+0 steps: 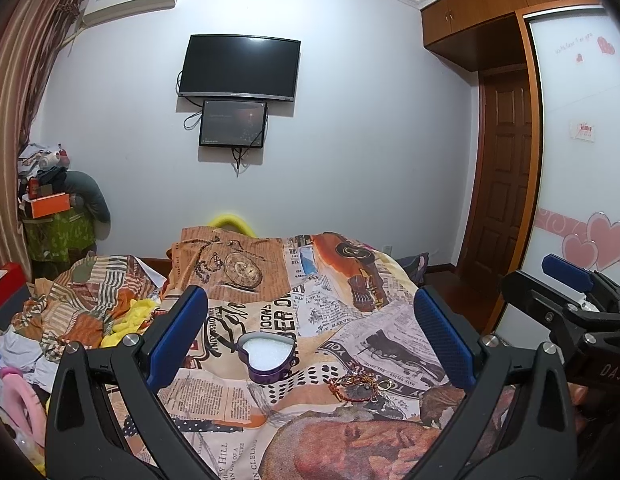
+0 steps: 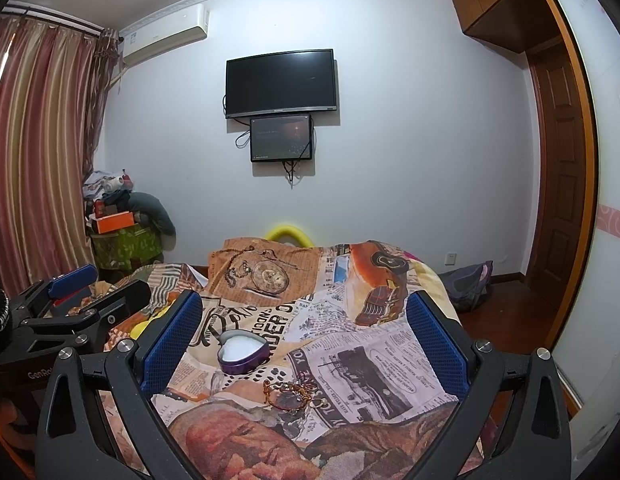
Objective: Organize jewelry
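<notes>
A purple heart-shaped box (image 1: 266, 359) with a white lining sits open on the patterned quilt (image 1: 293, 292); it also shows in the right wrist view (image 2: 242, 351). A small pile of jewelry (image 1: 360, 386), a red-gold bracelet and gold rings, lies to the right of the box, seen too in the right wrist view (image 2: 292, 397). My left gripper (image 1: 310, 340) is open above the quilt, with box and jewelry between its blue fingers. My right gripper (image 2: 303, 340) is open and empty likewise. Each gripper shows at the edge of the other's view: the right (image 1: 566, 292), the left (image 2: 81, 292).
Crumpled bedding and clothes (image 1: 81, 312) pile up at the left of the bed. A cluttered green stand (image 1: 55, 224) is in the far left corner. A TV (image 1: 239, 68) hangs on the wall. A wooden door (image 1: 500, 184) and wardrobe (image 1: 582, 160) stand right.
</notes>
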Available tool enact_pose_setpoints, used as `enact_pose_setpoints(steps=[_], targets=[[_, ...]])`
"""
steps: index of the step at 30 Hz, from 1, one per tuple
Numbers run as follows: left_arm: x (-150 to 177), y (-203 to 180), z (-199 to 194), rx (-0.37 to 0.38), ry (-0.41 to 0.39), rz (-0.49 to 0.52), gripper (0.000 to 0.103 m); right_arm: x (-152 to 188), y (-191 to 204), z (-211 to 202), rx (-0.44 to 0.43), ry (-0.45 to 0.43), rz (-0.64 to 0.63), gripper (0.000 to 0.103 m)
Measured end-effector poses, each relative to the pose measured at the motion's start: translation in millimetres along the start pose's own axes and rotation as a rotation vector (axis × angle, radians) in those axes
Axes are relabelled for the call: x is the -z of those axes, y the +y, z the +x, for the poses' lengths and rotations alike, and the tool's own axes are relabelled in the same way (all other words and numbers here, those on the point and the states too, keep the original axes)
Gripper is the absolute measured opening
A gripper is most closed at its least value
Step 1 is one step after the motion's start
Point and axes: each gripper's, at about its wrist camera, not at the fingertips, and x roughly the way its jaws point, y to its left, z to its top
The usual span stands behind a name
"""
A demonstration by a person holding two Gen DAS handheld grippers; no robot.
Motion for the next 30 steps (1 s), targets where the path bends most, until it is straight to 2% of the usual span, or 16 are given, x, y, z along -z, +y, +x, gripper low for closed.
enact_pose_setpoints(steps=[20,25,30], targets=[[3,3,15,0.0,0.028,-0.001,0.103,2,-4,14,0.003,0.041,0.003,0.101],[10,6,32,-0.006,0.069,0.003,0.103,10,-9,29,0.014,0.083,0.002,0.101],[25,10,60,-0.006,0.153,-0.002,0.103,27,-18,54,0.035,0.16,-0.001,0.101]])
